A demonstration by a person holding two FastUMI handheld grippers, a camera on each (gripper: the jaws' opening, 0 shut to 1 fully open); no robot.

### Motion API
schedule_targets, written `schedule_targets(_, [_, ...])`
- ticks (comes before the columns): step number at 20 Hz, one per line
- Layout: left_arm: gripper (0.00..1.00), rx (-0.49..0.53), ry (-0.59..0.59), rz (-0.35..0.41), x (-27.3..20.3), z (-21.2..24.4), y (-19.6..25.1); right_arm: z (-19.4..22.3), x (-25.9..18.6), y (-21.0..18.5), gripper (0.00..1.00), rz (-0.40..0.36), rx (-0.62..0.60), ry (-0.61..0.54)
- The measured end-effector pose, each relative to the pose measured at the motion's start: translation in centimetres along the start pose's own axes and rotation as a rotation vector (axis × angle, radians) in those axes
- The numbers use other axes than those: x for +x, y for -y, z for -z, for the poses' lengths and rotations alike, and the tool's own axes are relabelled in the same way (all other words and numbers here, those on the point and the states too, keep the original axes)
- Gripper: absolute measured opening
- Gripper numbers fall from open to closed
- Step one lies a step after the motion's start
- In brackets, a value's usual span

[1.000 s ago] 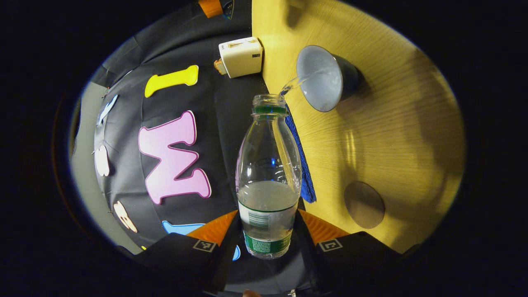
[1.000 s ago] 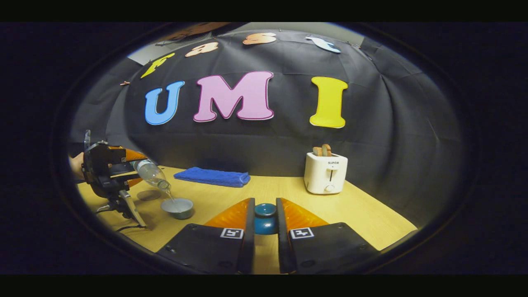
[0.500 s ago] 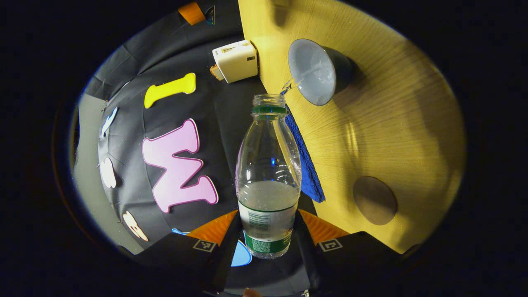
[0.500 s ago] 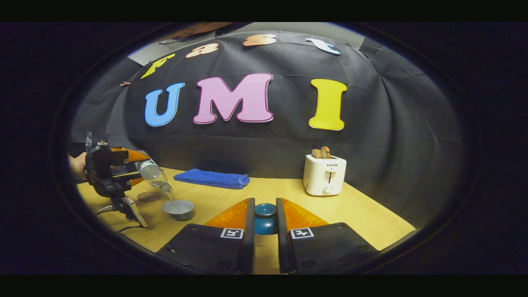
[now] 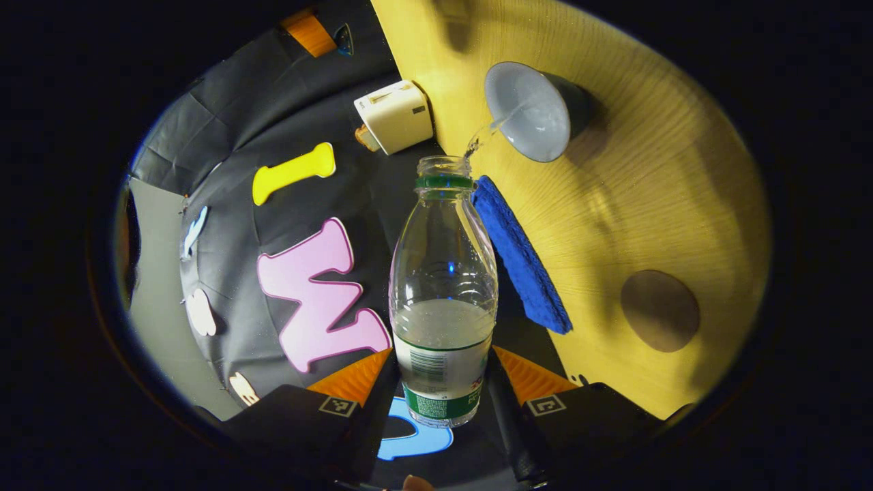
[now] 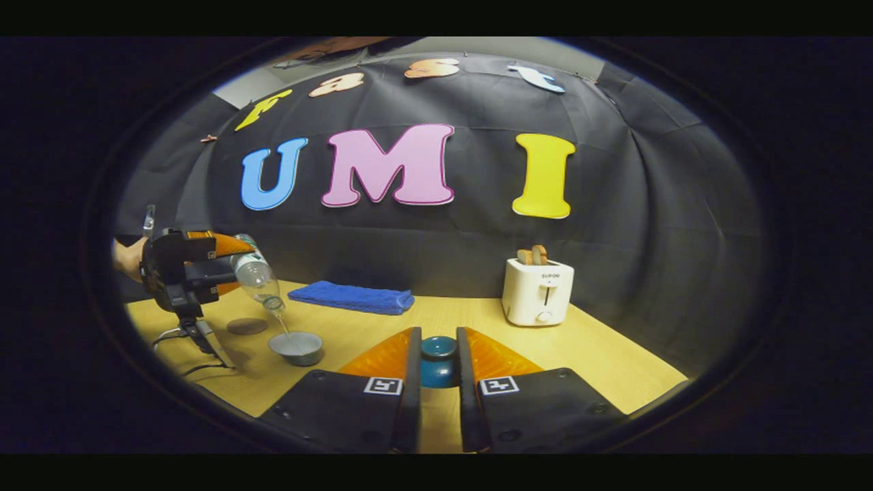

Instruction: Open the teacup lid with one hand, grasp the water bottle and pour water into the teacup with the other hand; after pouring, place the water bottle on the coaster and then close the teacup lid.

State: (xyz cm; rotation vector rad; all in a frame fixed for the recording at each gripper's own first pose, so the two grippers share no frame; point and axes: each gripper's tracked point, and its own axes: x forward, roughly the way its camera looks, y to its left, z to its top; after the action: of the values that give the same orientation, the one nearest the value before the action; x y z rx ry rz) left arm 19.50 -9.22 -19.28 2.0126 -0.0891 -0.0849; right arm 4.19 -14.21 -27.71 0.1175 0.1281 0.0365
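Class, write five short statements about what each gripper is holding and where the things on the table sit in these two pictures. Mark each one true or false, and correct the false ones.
1. The left gripper has its tongs shut on the water bottle. True.
2. Water runs from the bottle's mouth into the teacup. True.
3. The bottle stands upright on the coaster. False: the bottle is tilted in the air; the coaster is bare.
4. The right gripper holds the blue towel. False: it is shut on the teacup lid; the towel lies on the table.
5. The toaster has bread in it. True.
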Motion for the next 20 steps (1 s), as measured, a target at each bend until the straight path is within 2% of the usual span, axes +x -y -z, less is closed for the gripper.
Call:
schedule_targets(1, [0.74,0.009,0.011,-0.024,0.0,0.0,-0.6,0.0,0.0,-0.1,0.22,0.000,0.001,0.000])
schedule_targets(2, [0.75,0.021,0.023,-0.051,0.1,-0.1,-1.3,-0.1,0.0,-0.3,0.27,-0.003,0.001,0.001])
schedule_targets(4, [0.75,0.033,0.050,-0.106,-0.1,-0.4,-2.8,-0.1,0.0,-0.5,0.27,-0.006,0.002,0.001])
schedule_targets(5, [0.75,0.034,0.062,-0.129,-0.2,-0.4,-3.4,-0.1,0.1,-0.5,0.31,-0.006,0.002,0.000])
schedule_targets(6, [0.74,0.037,0.073,-0.148,-0.1,-0.6,-3.8,-0.1,0.1,-0.5,0.27,-0.007,0.002,0.000])
schedule_targets(10, [0.75,0.063,0.107,-0.208,0.0,-0.8,-5.3,-0.3,0.1,-0.8,0.27,-0.008,-0.003,0.007])
schedule_targets(19, [0.74,0.099,0.128,-0.257,0.3,-0.5,-5.6,-0.4,0.2,-1.3,0.27,-0.016,-0.013,0.014])
schedule_targets(20, [0.75,0.099,0.130,-0.265,0.1,-0.6,-5.7,-0.4,0.3,-1.3,0.22,-0.017,-0.015,0.013])
